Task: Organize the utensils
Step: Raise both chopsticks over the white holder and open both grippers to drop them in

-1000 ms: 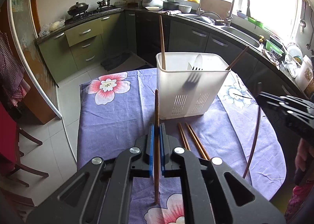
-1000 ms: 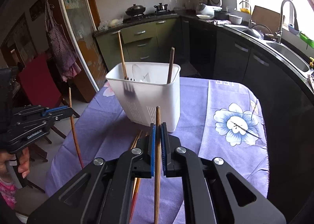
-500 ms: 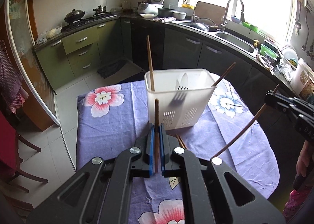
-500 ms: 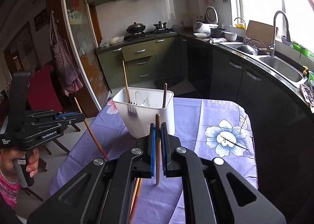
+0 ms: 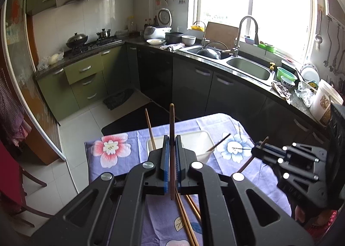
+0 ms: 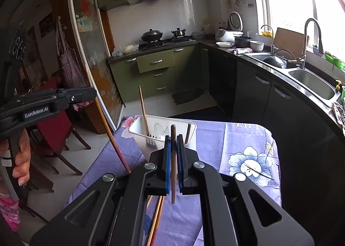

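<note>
My left gripper point(image 5: 171, 138) is shut on a dark wooden chopstick point(image 5: 171, 121) and holds it high above the table. My right gripper point(image 6: 173, 138) is shut on another dark chopstick point(image 6: 173, 166), also raised. The white utensil basket point(image 5: 195, 140) stands on the purple flowered cloth; it holds two chopsticks and a fork point(image 6: 151, 140). The basket also shows in the right wrist view point(image 6: 138, 131). Loose chopsticks point(image 5: 185, 215) lie on the cloth in front of the basket. Each gripper shows in the other's view: the right one point(image 5: 256, 151), the left one point(image 6: 92, 93).
The cloth-covered table point(image 6: 243, 138) drops off at its edges on all sides. A dark counter with a sink point(image 5: 250, 69) runs along the right. Red chairs point(image 6: 56, 129) stand left of the table. Tiled floor lies beyond.
Both grippers have risen well above the table with their chopsticks, so the basket looks smaller and lower. The chopsticks stay clamped.
</note>
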